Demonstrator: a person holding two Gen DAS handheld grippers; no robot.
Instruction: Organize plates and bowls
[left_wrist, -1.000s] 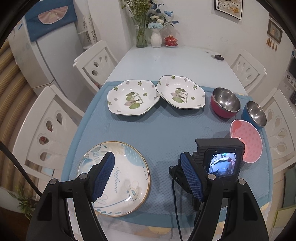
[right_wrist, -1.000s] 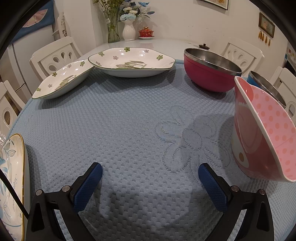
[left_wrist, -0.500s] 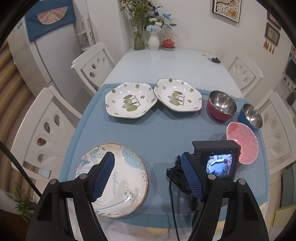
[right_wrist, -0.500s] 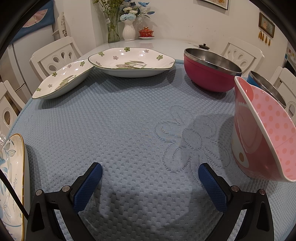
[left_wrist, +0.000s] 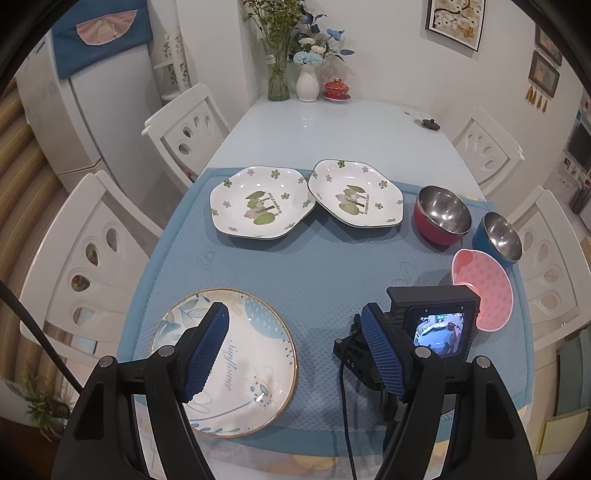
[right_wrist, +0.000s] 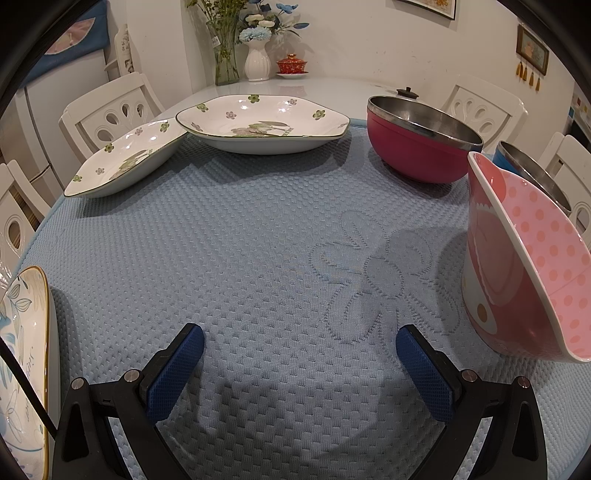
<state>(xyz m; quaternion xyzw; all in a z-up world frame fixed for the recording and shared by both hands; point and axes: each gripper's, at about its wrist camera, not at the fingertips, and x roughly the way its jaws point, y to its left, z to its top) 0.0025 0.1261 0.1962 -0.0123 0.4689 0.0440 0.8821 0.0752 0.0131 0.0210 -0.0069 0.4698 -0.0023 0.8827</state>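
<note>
Left gripper (left_wrist: 295, 347) hangs high above the near end of the table, jaws spread wide, nothing between the pads. Right gripper (right_wrist: 300, 363) sits low over the blue mat (right_wrist: 258, 236), jaws likewise wide apart and empty; seen from the left wrist view, its body and camera screen (left_wrist: 439, 326) lie just right of the left gripper's right finger.

Nearest dish: round gold-rimmed plate (left_wrist: 236, 363) with leaf print, flat on the mat's near left corner, partly under the left finger. To the right, pink polka-dot bowl (right_wrist: 524, 266) stands tipped on its side near the mat's right edge, just beside the right gripper.

Farther back, a row across the mat: two hexagonal flowered plates (left_wrist: 260, 201) (left_wrist: 356, 194), their adjacent edges overlapping; then red steel-lined bowl (left_wrist: 441, 216); then blue steel-lined bowl (left_wrist: 498, 236), close behind the pink one.

Beyond the mat: bare white tabletop (left_wrist: 332, 125), glass vase with stems (left_wrist: 277, 72), white vase (left_wrist: 307, 83), small red lidded cup (left_wrist: 337, 88) at the far wall. White chairs (left_wrist: 188, 125) around.
</note>
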